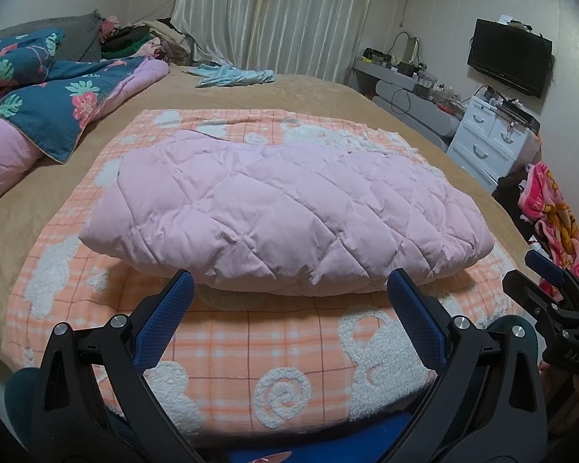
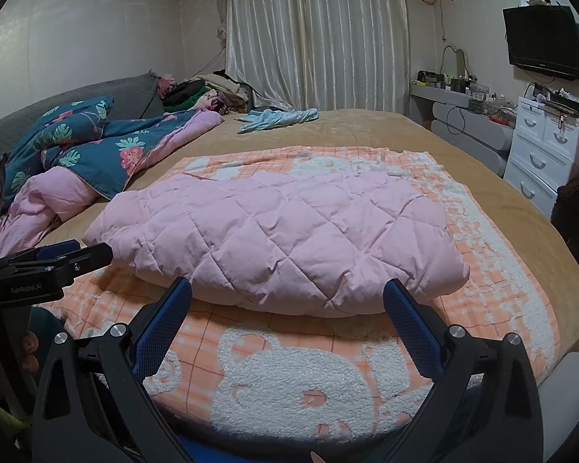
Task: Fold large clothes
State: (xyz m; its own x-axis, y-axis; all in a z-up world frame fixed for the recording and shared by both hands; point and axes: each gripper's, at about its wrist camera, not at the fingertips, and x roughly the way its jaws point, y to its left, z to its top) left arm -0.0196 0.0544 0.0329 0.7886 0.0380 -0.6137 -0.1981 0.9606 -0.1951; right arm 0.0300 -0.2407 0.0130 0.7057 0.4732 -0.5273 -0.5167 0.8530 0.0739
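Left gripper: the left gripper (image 1: 289, 281) hangs low at the near edge of the bed, its blue fingers (image 1: 166, 320) spread wide and holding nothing.
Right gripper: the right gripper (image 2: 287, 289) sits just beside it, fingers (image 2: 409, 328) flung apart and empty; from the left camera its black body shows at the far right.
Gap in front: right under both sets of tips, a strip of orange checked blanket (image 1: 251, 347) lies bare, white fleecy bear shapes on it, free room before the bundle.
Task item: the pink quilted garment (image 1: 285, 208) is straight ahead of both grippers, folded into a plump bundle lying across the blanket, its near folded edge just beyond the fingertips, apart from them.
Bundle edges: the rounded fold faces the grippers; the ends taper off to left and right, both inside the blanket's border.
Bed surface: a tan bedsheet (image 2: 366, 127) frames the blanket on all sides, open to the right and beyond.
Left of the grippers: a rumpled floral duvet (image 1: 38, 108) with pink lining, well apart from the bundle.
Farther ahead: a light blue cloth (image 2: 278, 119) lies on the sheet near the far edge.
Far right: white drawers (image 2: 540, 154), a grey dressing table and a wall-mounted TV (image 1: 509, 58).
Back of room: pale curtains (image 2: 316, 34).
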